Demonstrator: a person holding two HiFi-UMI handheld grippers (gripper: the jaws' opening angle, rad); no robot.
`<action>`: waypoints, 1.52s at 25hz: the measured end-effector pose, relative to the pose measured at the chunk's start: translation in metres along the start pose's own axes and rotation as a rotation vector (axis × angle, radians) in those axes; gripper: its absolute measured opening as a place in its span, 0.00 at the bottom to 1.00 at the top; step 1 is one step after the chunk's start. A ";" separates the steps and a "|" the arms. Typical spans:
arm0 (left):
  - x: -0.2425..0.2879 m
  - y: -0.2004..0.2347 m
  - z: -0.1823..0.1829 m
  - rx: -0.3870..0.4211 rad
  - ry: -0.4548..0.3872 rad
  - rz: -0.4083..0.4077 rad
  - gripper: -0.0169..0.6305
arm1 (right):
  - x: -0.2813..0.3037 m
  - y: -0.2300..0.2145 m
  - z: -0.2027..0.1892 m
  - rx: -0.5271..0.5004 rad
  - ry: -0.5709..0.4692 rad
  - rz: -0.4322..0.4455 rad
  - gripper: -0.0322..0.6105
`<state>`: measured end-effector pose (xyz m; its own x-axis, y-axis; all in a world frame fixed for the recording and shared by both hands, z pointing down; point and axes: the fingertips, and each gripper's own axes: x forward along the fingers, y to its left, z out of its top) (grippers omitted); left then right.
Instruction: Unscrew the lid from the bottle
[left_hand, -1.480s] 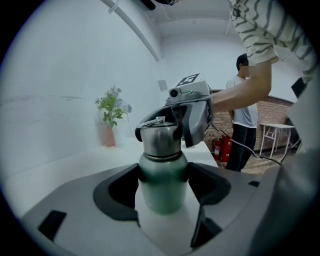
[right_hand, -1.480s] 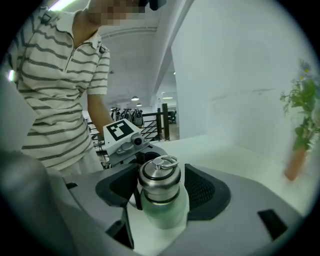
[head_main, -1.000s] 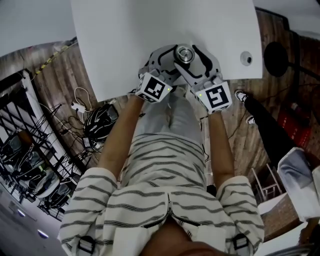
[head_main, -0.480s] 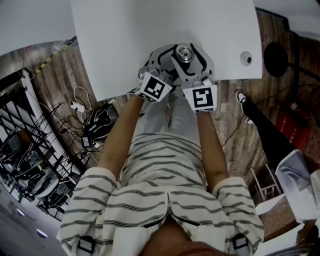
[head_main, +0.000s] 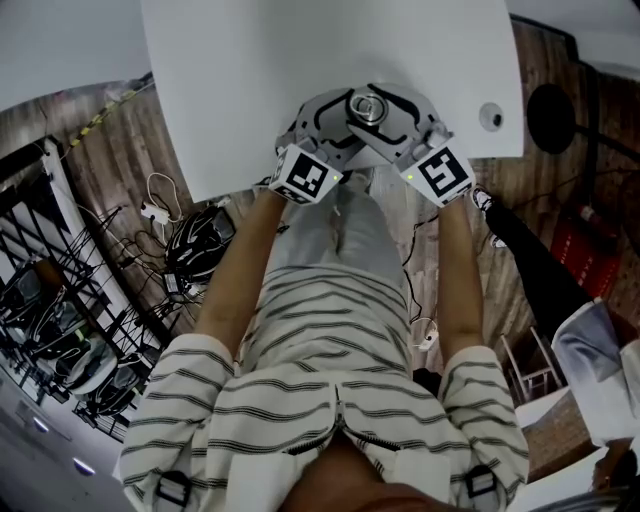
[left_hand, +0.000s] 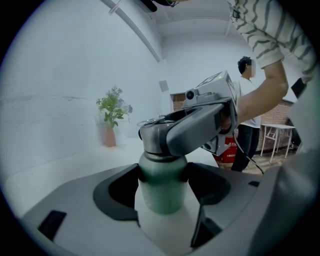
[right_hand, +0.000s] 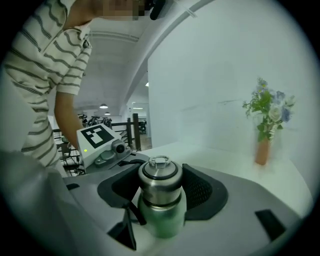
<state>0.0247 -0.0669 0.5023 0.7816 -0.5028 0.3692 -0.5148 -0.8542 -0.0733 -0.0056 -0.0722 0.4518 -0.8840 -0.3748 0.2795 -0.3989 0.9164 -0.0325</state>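
Observation:
A green bottle (left_hand: 161, 192) with a steel lid (right_hand: 160, 176) stands upright near the front edge of the white table (head_main: 260, 90). My left gripper (left_hand: 163, 174) is shut on the bottle's green body, with a dark pad pressed on each side. My right gripper (right_hand: 161, 184) reaches in from the right at lid height. Its jaws have just been closing with the lid between them, and both pads now sit against the lid's sides. In the head view the lid (head_main: 367, 105) shows from above between the two grey grippers.
A small potted plant (right_hand: 263, 135) stands farther back on the table. A round fitting (head_main: 491, 117) sits at the table's right front corner. Another person (left_hand: 247, 125) stands beside the table on the right. Bikes and racks (head_main: 60, 330) fill the floor at left.
My right gripper's marker cube swung in toward the middle, then out to the right and slightly up, rolling about the lid. The left gripper and the bottle stayed put.

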 end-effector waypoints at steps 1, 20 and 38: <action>0.000 0.000 0.000 0.001 -0.001 -0.001 0.50 | 0.000 0.002 0.000 -0.010 -0.001 0.042 0.47; -0.008 0.006 0.010 0.043 -0.008 0.021 0.51 | -0.016 -0.017 0.040 0.105 -0.159 0.035 0.47; -0.071 0.046 0.086 -0.112 -0.143 0.221 0.25 | -0.068 -0.036 0.086 0.196 -0.141 -0.497 0.47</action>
<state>-0.0239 -0.0816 0.3936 0.6837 -0.6956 0.2207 -0.7078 -0.7057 -0.0318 0.0481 -0.0916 0.3513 -0.5967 -0.7829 0.1762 -0.8023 0.5865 -0.1109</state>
